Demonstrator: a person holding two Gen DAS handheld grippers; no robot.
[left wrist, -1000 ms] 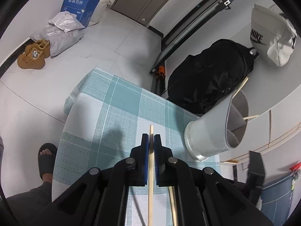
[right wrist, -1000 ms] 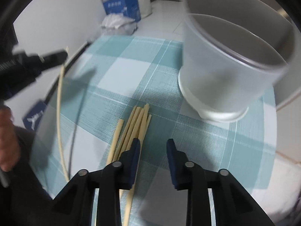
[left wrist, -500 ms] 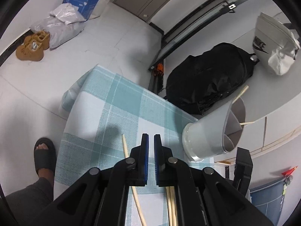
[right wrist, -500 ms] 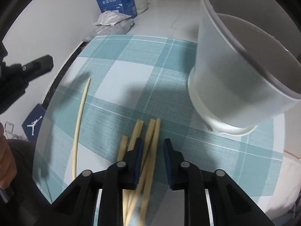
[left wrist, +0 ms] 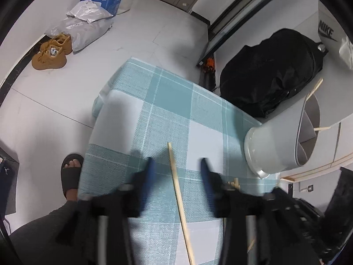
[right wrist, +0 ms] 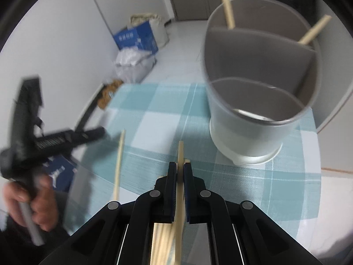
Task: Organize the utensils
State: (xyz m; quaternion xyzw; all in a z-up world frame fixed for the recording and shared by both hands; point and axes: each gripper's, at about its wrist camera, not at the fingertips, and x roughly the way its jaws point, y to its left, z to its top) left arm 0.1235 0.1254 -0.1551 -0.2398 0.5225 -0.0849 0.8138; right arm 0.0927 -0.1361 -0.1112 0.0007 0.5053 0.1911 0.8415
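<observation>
Right gripper (right wrist: 180, 172) has one pale wooden chopstick (right wrist: 180, 154) clenched in its jaws; step in hand: picked, carry to holder next.

Grey round plastic utensil holder with inner dividers (right wrist: 260, 92) stands at 1 o'clock in right view, on teal-and-white checked cloth worktop (right wrist: 154, 114); two chopsticks already lean in its far compartments. Next move, I judge: raise, tip stick upright, clear near rim, drop into a compartment. Left gripper (left wrist: 176, 170) jaws opening, nothing pinched; loose single chopstick (left wrist: 176, 183) lies on the cloth between them. More sticks under right jaws at 6. Holder rim and left gripper at 9 may obstruct. Black backpack (left wrist: 271, 75), tan shoes (left wrist: 50, 55) well apart.
</observation>
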